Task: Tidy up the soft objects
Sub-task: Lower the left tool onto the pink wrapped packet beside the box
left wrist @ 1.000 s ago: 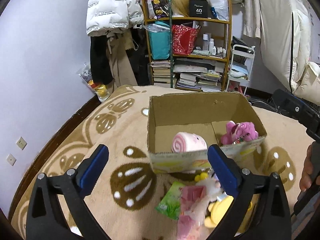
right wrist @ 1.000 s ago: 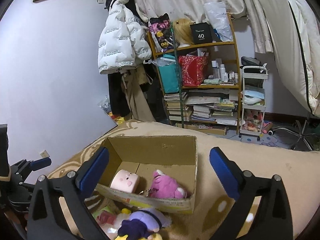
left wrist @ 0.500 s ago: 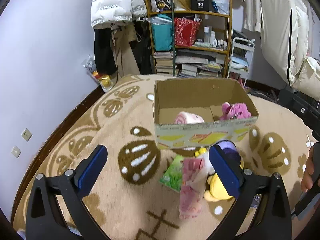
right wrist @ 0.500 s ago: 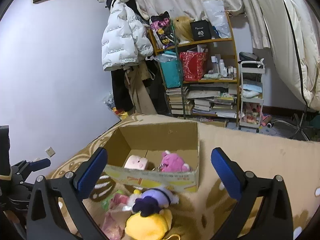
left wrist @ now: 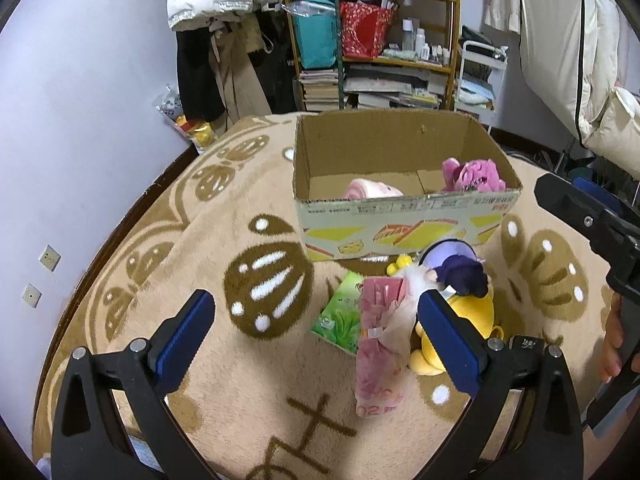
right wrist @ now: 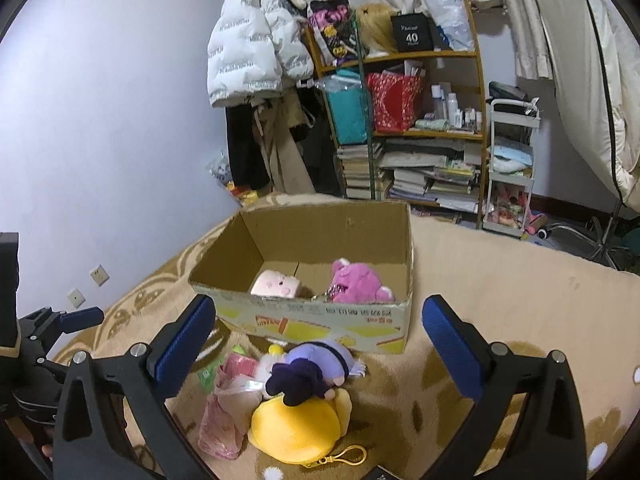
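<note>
An open cardboard box (left wrist: 400, 222) (right wrist: 316, 322) stands on the patterned rug and holds a pink square plush (right wrist: 276, 283) (left wrist: 370, 190) and a magenta plush (right wrist: 360, 282) (left wrist: 472, 172). A pile lies in front of the box: a purple doll (right wrist: 316, 368) (left wrist: 460, 268), a yellow plush (right wrist: 300, 426) (left wrist: 476, 312), a pink plastic packet (left wrist: 378, 356) (right wrist: 224, 420) and a green packet (left wrist: 340, 314). My left gripper (left wrist: 316, 332) is open above the rug, left of the pile. Over the pile hangs my right gripper (right wrist: 320, 344), open and holding nothing.
A cluttered wooden shelf (right wrist: 416, 120) with books and bags stands behind the rug, beside hanging coats (right wrist: 256, 40) and a white trolley (right wrist: 510, 168). A wall runs along the left. A person's hand (left wrist: 612, 336) holds the other gripper's handle at the right edge.
Both grippers have pulled back and risen away from the box, so the whole pile in front of it now shows. Both stay open.
</note>
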The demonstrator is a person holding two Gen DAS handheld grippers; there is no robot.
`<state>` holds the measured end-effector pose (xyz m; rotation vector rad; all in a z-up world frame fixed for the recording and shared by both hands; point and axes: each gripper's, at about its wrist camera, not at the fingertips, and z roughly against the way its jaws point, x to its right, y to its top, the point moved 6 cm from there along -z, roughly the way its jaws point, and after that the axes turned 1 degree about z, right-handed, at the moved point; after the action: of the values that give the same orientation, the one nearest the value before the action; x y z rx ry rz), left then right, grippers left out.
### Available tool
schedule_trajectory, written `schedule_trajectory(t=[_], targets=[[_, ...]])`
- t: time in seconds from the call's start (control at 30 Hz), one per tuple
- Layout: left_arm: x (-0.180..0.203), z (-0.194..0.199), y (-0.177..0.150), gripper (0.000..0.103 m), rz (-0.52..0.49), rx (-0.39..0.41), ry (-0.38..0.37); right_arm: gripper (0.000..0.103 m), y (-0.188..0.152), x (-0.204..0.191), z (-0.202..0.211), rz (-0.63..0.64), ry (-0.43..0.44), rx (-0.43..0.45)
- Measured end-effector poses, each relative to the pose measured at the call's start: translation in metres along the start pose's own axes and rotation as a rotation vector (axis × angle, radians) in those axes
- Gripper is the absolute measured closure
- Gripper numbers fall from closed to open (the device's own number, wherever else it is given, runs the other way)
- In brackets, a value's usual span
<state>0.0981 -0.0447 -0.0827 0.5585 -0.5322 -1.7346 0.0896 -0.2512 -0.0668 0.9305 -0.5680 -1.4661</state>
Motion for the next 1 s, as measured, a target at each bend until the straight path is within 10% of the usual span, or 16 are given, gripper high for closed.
schedule_trajectory(t=[1.0], targets=[[0.023,-0.074,-0.017,0.002,-0.102,-0.189,-0.023,0.0,-0.041,0.004,-0.09,-0.028,0.011,-0.264]])
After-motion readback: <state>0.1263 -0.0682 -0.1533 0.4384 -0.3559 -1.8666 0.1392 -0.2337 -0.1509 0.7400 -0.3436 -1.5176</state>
